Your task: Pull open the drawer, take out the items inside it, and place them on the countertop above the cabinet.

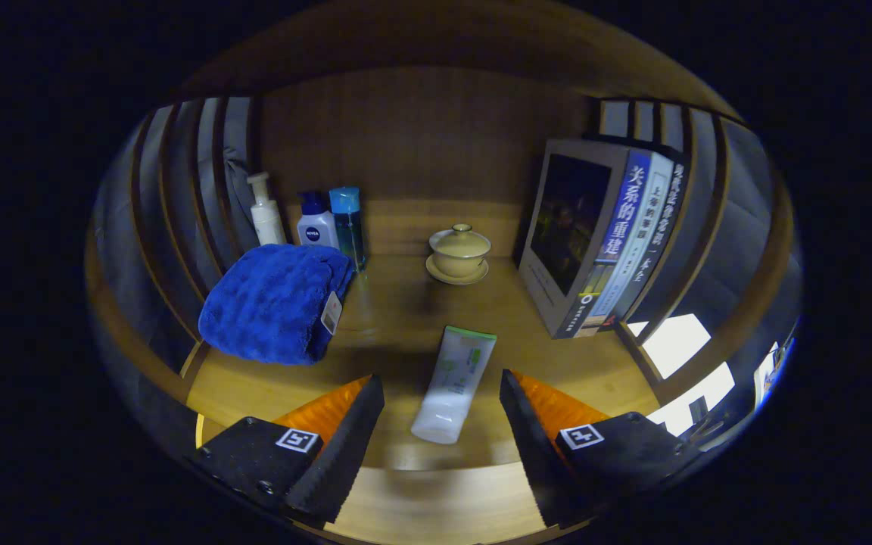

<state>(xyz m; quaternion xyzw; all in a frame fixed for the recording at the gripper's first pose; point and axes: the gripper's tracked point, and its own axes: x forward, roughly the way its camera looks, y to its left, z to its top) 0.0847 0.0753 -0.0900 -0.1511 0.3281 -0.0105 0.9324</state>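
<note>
White tube (453, 382) between parted jaws, seemingly untouched.

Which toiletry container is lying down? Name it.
The white tube with the green end, flat on the wood between the open tongs. The pump bottle and two blue bottles stand upright behind the towel.

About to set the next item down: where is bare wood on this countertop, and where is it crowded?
Bare wood lies between the tube and the lidded cup, and between the blue towel and the books. Bottles crowd the corner behind the towel. The gripper is open around the tube.
</note>
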